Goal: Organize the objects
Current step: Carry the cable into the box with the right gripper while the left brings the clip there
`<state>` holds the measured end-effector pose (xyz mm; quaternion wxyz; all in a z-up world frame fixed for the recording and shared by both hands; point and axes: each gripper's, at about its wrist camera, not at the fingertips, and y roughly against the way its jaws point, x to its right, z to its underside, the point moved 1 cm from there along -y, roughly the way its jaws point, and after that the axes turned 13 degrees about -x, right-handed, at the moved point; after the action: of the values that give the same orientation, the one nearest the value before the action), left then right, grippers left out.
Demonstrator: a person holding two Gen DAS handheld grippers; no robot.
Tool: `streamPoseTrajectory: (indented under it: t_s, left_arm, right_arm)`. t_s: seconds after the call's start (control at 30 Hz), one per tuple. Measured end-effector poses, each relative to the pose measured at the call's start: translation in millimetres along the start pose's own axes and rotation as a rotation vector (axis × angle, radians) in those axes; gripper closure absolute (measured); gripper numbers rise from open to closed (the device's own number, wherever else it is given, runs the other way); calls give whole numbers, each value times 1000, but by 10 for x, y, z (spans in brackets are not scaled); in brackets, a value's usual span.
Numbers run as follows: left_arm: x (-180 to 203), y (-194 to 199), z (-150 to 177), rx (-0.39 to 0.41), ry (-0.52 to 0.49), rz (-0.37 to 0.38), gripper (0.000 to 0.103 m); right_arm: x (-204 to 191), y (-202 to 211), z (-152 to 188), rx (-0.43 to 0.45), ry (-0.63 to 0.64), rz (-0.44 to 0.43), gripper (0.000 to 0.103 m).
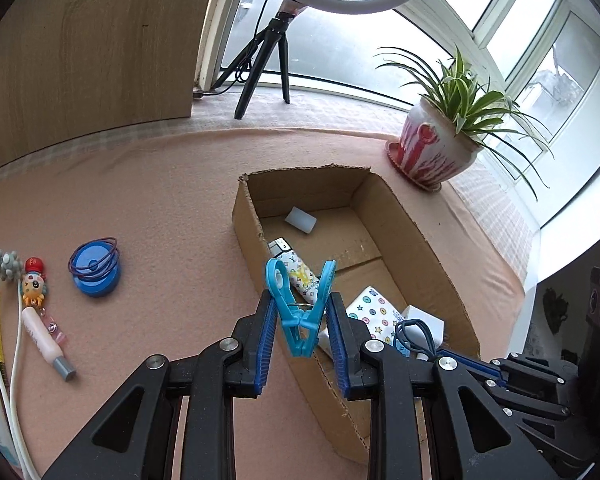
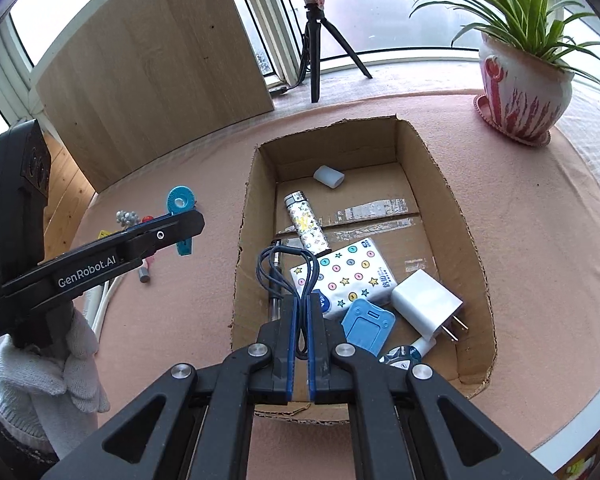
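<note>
Two hand-held grippers are hanging over a pink worktop [image 1: 160, 200], both near the cardboard box [image 2: 472, 240]. The left hand-held gripper [image 1: 302, 312] is clamping a blue clothes peg [image 1: 300, 308], long axis upright, just above the box's left wall, so the drop place is lying slightly to the right. The right hand-held gripper [image 2: 301, 312] is closed on a dark looped cord [image 2: 296, 272], directly over the box inside. Below it are lying a tissue pack [image 2: 344, 276], a white charger [image 2: 424, 304] and a lighter [image 2: 306, 224]. Nothing seems to be blocking either release.
</note>
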<state>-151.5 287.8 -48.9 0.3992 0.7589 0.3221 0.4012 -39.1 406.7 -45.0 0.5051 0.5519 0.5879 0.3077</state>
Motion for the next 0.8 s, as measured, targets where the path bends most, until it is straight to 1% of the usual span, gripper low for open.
streamPoseTrajectory:
  t_s: [0.1,0.3,0.33,0.37,0.4,0.43,0.47,0.5,0.53,0.57,0.6,0.73,0.8]
  left_arm:
    - [129,-81,-14,-9,-16,1,76]
    - [234,-108,-32,-10,-24,4,75]
    - [239,-102,-35,-9,-19,4,72]
    - [239,-97,-40,-12,-14,6,62]
    - [230,-82,-41,-10,-8,8,55]
    - [223,-64,-35,-6,-7,4,54]
    - [217,-47,-27,-2,-6,-3,53]
    - [207,-27,-18,2,-6,-8,53]
    - [181,1,-12,4,-1,-9,53]
    - [154,26,0,5,4,-8,53]
    - [125,59,14,9,9,-10,53]
    - [4,196,104,26,26,-44,53]
    - [-71,273,156,35,42,-57,53]
  right_arm:
    - [92,-17,35,-5,-21,3,99]
    - [194,-23,51,-5,-39,6,99]
    - [205,-22,54,-7,-42,3,99]
    - [214,-23,58,-8,-45,-1,98]
    - [216,-24,63,-7,-44,-5,96]
    - [215,-26,67,-7,-42,-5,96]
    - [213,-34,70,-11,-41,1,93]
    - [213,-39,78,-15,-45,3,82]
    - [219,-35,91,-14,-53,1,75]
    - [224,-27,100,-8,-61,-2,62]
    - [224,-12,110,1,-66,-3,55]
    - [198,27,119,17,-68,-6,54]
    - [175,32,111,19,-67,-8,52]
